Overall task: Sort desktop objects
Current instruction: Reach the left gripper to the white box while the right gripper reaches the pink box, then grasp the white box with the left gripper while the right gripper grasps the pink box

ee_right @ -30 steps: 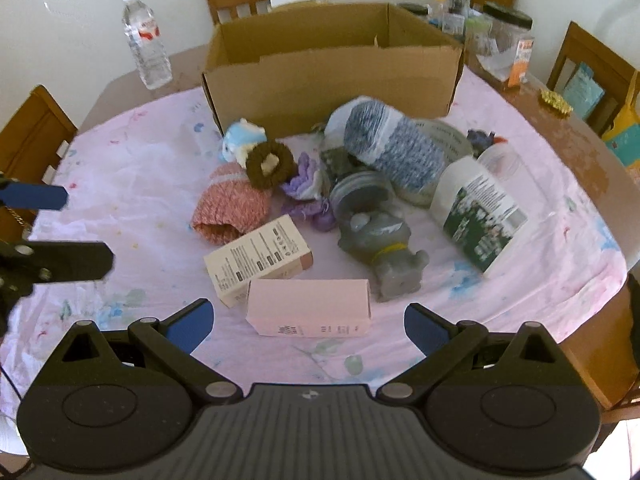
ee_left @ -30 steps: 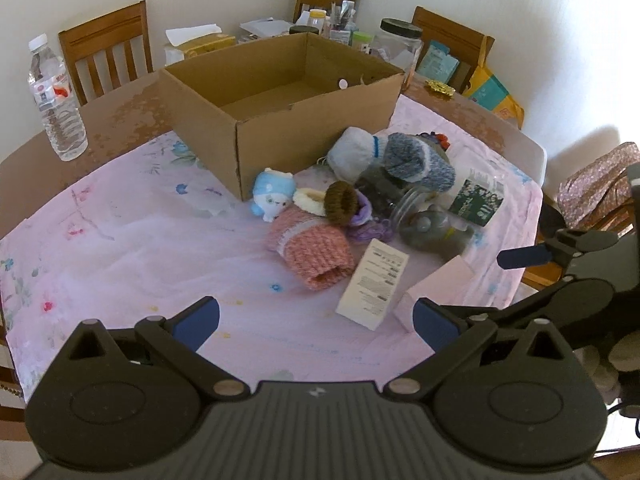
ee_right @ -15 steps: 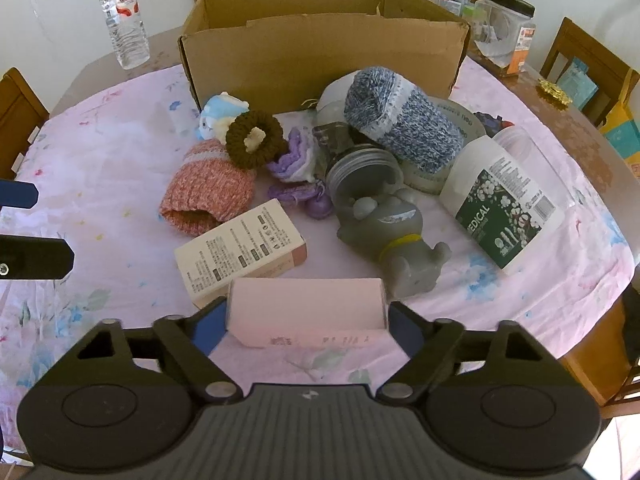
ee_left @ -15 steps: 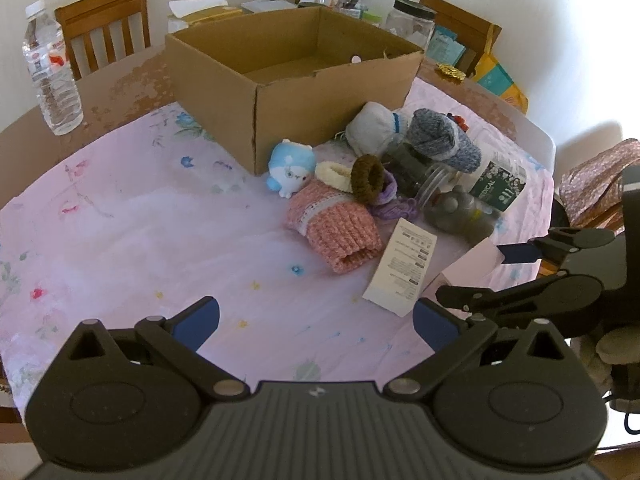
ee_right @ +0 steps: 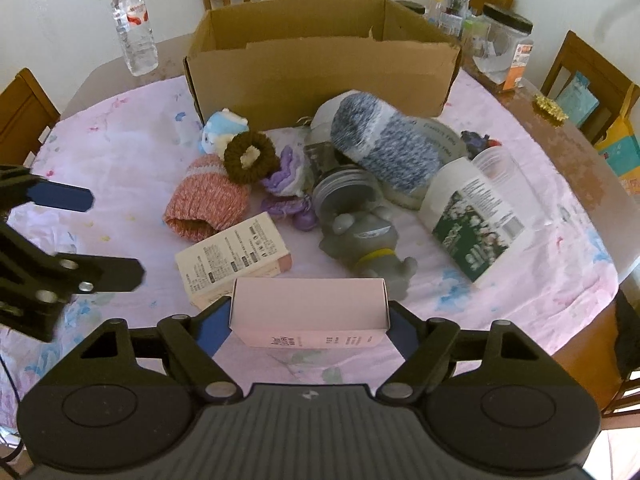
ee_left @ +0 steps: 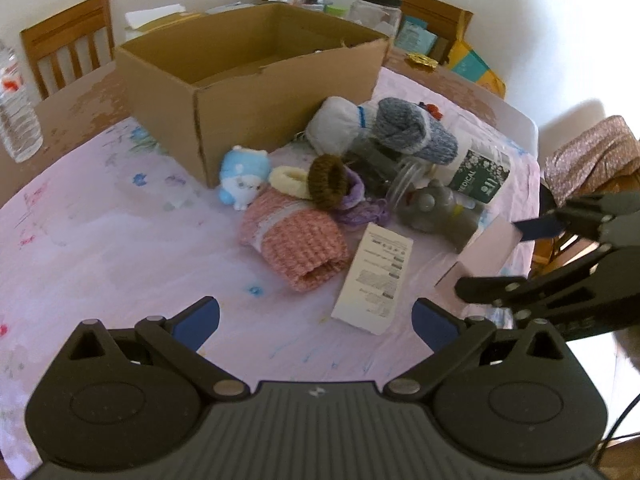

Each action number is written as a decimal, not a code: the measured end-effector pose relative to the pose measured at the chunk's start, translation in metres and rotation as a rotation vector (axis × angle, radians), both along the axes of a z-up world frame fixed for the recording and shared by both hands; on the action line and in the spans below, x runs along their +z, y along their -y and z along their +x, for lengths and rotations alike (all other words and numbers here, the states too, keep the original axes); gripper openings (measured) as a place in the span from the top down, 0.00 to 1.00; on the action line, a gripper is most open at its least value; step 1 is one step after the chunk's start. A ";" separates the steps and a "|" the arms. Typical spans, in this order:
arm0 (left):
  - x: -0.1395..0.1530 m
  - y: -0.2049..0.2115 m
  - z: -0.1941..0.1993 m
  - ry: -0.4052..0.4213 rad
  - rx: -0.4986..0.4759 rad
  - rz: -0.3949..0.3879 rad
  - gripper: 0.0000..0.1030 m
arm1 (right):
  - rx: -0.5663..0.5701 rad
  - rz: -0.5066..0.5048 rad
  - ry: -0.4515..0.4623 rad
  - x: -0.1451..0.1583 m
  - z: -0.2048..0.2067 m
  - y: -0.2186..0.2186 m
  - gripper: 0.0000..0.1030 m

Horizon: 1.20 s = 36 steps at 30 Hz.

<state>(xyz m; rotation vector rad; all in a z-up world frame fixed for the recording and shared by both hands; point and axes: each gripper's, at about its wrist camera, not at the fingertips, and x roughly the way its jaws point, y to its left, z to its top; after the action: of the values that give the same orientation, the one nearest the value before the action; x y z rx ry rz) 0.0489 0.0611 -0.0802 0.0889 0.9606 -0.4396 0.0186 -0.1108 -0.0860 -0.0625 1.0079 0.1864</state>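
Observation:
My right gripper (ee_right: pixel 310 326) is shut on a pink box (ee_right: pixel 310 314), holding it by its two ends just above the cloth; the pink box also shows in the left wrist view (ee_left: pixel 480 254). My left gripper (ee_left: pixel 316 318) is open and empty, low over the pink tablecloth (ee_left: pixel 100 232), near a white printed box (ee_left: pixel 374 276). Beyond lies a pile: a pink knitted sock (ee_left: pixel 294 242), a brown scrunchie (ee_left: pixel 328 182), a blue plush toy (ee_left: pixel 242 178), a grey toy (ee_right: pixel 366 244), a blue-grey sock (ee_right: pixel 384 146) and a medical bottle (ee_right: pixel 474 216). An open cardboard box (ee_right: pixel 320 58) stands behind the pile.
A water bottle (ee_right: pixel 134 26) stands at the back left. Jars and small bottles (ee_right: pixel 500 42) crowd the back right of the table. Wooden chairs (ee_left: pixel 66 38) surround the table. The table's right edge (ee_right: pixel 588 344) is close to my right gripper.
My right gripper moved forward onto the pink box and closed on its ends. My left gripper moved forward and right toward the pile, still open.

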 end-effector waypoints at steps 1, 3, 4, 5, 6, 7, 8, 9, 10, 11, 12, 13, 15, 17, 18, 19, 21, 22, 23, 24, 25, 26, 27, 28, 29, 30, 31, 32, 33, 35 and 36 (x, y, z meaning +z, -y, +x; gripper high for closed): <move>-0.001 0.003 0.001 0.000 -0.010 0.004 0.03 | 0.000 0.002 0.003 0.003 0.000 0.003 0.18; -0.004 0.010 0.003 0.005 -0.029 0.006 0.05 | 0.001 0.005 0.012 0.009 -0.001 0.009 0.18; -0.005 0.014 0.004 0.008 -0.045 0.008 0.07 | 0.002 0.004 0.018 0.012 -0.002 0.013 0.18; -0.007 0.018 0.005 0.011 -0.060 0.012 0.11 | 0.004 0.004 0.023 0.015 -0.002 0.015 0.18; -0.008 0.022 0.005 0.014 -0.073 0.015 0.15 | 0.009 0.003 0.026 0.017 -0.002 0.017 0.18; -0.010 0.026 0.006 0.015 -0.085 0.021 0.19 | 0.014 0.001 0.030 0.019 -0.002 0.019 0.18; -0.011 0.031 0.007 0.015 -0.098 0.024 0.26 | 0.017 -0.001 0.035 0.021 -0.002 0.021 0.18; -0.013 0.034 0.007 0.013 -0.113 0.023 0.28 | 0.021 -0.003 0.037 0.022 -0.002 0.023 0.18; -0.015 0.038 0.008 0.011 -0.122 0.027 0.31 | 0.025 -0.003 0.040 0.024 -0.002 0.025 0.18; -0.017 0.041 0.009 0.011 -0.127 0.032 0.34 | 0.026 -0.004 0.043 0.025 -0.002 0.027 0.18; -0.018 0.044 0.009 0.010 -0.135 0.036 0.38 | 0.029 -0.004 0.045 0.025 -0.001 0.029 0.18; -0.020 0.046 0.010 0.007 -0.142 0.040 0.40 | 0.032 -0.001 0.046 0.026 0.000 0.032 0.18; -0.024 0.052 0.013 0.006 -0.151 0.057 0.41 | 0.037 0.000 0.048 0.027 0.001 0.035 0.18; -0.027 0.056 0.015 0.004 -0.160 0.066 0.47 | 0.048 -0.001 0.054 0.029 0.003 0.038 0.18; -0.028 0.058 0.016 0.000 -0.163 0.071 0.47 | 0.051 -0.001 0.056 0.030 0.004 0.039 0.18; -0.030 0.060 0.018 -0.003 -0.164 0.078 0.48 | 0.056 0.001 0.058 0.030 0.005 0.040 0.18; -0.032 0.064 0.020 -0.002 -0.166 0.080 0.48 | 0.063 0.005 0.062 0.032 0.006 0.042 0.18; -0.033 0.066 0.022 -0.006 -0.166 0.082 0.48 | 0.067 0.005 0.065 0.033 0.007 0.044 0.18; -0.034 0.067 0.023 -0.007 -0.165 0.082 0.49 | 0.071 0.006 0.067 0.033 0.008 0.045 0.18; -0.034 0.069 0.024 -0.006 -0.168 0.080 0.49 | 0.075 0.007 0.068 0.034 0.008 0.046 0.18; -0.035 0.071 0.025 -0.009 -0.171 0.080 0.49 | 0.079 0.007 0.069 0.034 0.009 0.047 0.18; -0.036 0.072 0.026 -0.015 -0.172 0.083 0.49 | 0.082 0.007 0.070 0.035 0.010 0.048 0.18; -0.037 0.074 0.027 -0.021 -0.175 0.085 0.51 | 0.085 0.007 0.071 0.035 0.010 0.049 0.18; -0.038 0.074 0.028 -0.023 -0.173 0.081 0.54 | 0.088 0.008 0.071 0.036 0.011 0.049 0.18; -0.038 0.075 0.028 -0.027 -0.170 0.077 0.58 | 0.091 0.010 0.072 0.036 0.011 0.050 0.18; -0.038 0.075 0.029 -0.033 -0.170 0.074 0.58 | 0.092 0.011 0.073 0.036 0.012 0.051 0.18; -0.037 0.075 0.029 -0.036 -0.171 0.069 0.59 | 0.096 0.010 0.074 0.037 0.013 0.052 0.18; -0.035 0.074 0.029 -0.035 -0.169 0.066 0.59 | 0.099 0.010 0.074 0.037 0.013 0.053 0.18; -0.033 0.075 0.028 -0.032 -0.169 0.064 0.59 | 0.104 0.008 0.075 0.037 0.014 0.054 0.18; -0.028 0.075 0.027 -0.024 -0.169 0.066 0.59 | 0.117 0.004 0.079 0.038 0.016 0.054 0.18; -0.024 0.075 0.026 -0.020 -0.169 0.064 0.59 | 0.122 0.002 0.080 0.038 0.017 0.054 0.18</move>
<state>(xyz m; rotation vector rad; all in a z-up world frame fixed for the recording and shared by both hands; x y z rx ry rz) 0.0750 -0.0142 -0.1039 0.2249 0.9903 -0.5664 0.0353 -0.1650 -0.0476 -0.1294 0.9247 0.2942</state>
